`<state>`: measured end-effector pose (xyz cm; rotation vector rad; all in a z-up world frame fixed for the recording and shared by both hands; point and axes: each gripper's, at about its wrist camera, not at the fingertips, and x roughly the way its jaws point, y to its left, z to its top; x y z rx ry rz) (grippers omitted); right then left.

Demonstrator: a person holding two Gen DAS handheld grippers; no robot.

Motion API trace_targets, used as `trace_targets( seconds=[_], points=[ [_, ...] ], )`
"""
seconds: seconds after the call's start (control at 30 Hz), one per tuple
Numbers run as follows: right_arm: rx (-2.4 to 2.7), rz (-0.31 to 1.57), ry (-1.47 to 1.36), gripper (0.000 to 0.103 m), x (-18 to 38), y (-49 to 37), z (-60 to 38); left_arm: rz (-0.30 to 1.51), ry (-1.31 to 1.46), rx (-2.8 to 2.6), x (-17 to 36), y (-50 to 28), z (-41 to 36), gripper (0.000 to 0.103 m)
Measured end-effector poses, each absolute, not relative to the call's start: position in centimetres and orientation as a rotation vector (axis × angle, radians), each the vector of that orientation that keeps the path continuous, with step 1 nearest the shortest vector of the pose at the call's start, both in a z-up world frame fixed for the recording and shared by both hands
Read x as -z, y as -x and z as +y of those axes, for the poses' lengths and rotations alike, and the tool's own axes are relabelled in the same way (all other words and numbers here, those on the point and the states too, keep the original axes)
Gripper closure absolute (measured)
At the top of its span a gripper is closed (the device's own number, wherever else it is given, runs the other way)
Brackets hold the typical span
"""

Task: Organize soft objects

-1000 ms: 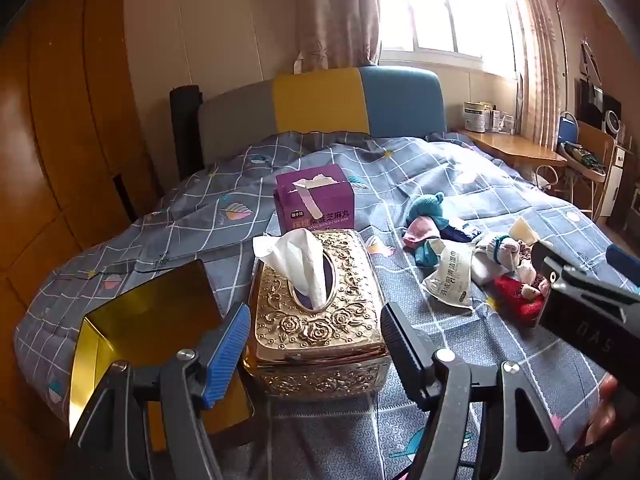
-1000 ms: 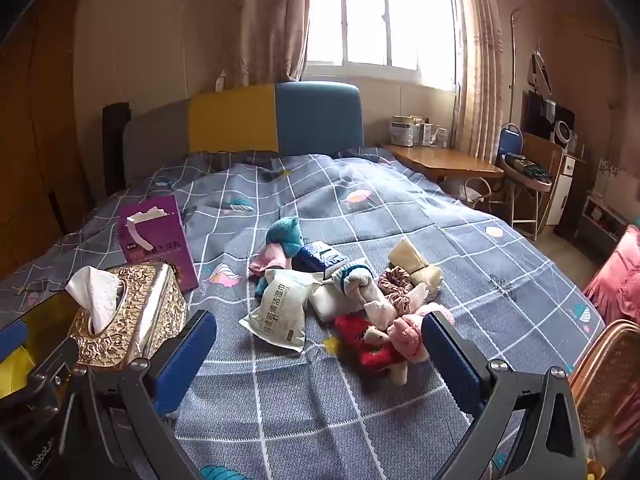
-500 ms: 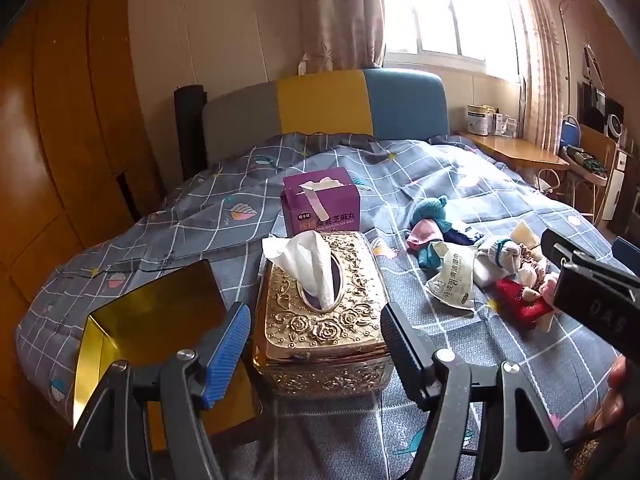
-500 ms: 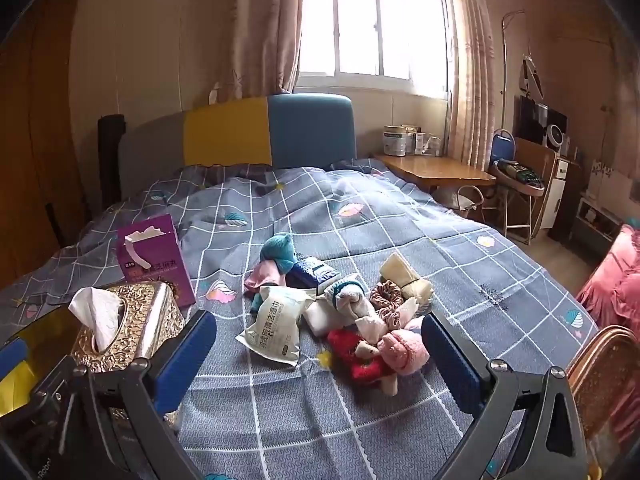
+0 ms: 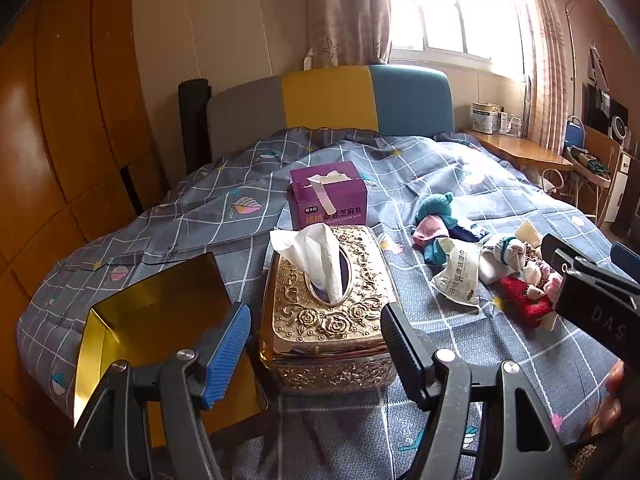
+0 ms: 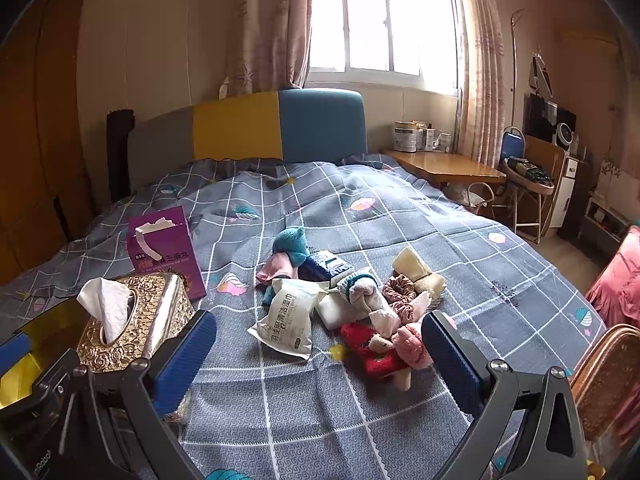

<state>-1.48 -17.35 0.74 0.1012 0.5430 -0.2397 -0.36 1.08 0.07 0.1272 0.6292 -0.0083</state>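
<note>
The left tool [image 5: 314, 350] is being held wide open and empty above the near end of the bed [image 5: 460, 184]; its blue-padded fingers [image 5: 226, 354] are being seen on either side of an ornate gold tissue box [image 5: 332, 312], apart from it, with a white tissue [image 5: 316, 256] sticking up from its slot; an open gold-lined box [image 5: 156, 320] is lying just left of the tissue box, and a purple carton [image 5: 328, 200] is standing just behind it.

The right tool [image 6: 320, 356] is likewise being held wide and empty, its fingers being spread around the pile of soft objects [image 6: 360, 292] lying mid-bed on the grey checked quilt [image 6: 400, 208], without touching it; a white wet-wipe packet [image 6: 286, 322] is lying at the pile's left edge, a red plush piece [image 6: 370, 352] and a pink one [image 6: 412, 346] nearest the tool, a teal knitted item [image 6: 292, 242] at the far side, and a rolled white sock [image 6: 362, 290], a pink scrunchie [image 6: 398, 286] and a cream folded cloth [image 6: 416, 268] between them; a wooden table [image 6: 448, 166] is standing beyond the bed under the window [image 6: 384, 20].
</note>
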Motion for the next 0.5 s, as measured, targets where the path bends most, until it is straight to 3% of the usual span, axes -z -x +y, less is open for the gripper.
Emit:
trace_targets(
  seconds=[0.5],
  points=[
    [0.238, 0.546, -0.100, 0.000, -0.65, 1.47, -17.28, 0.627, -0.128, 0.010, -0.25, 0.57, 1.08, 0.034]
  ],
)
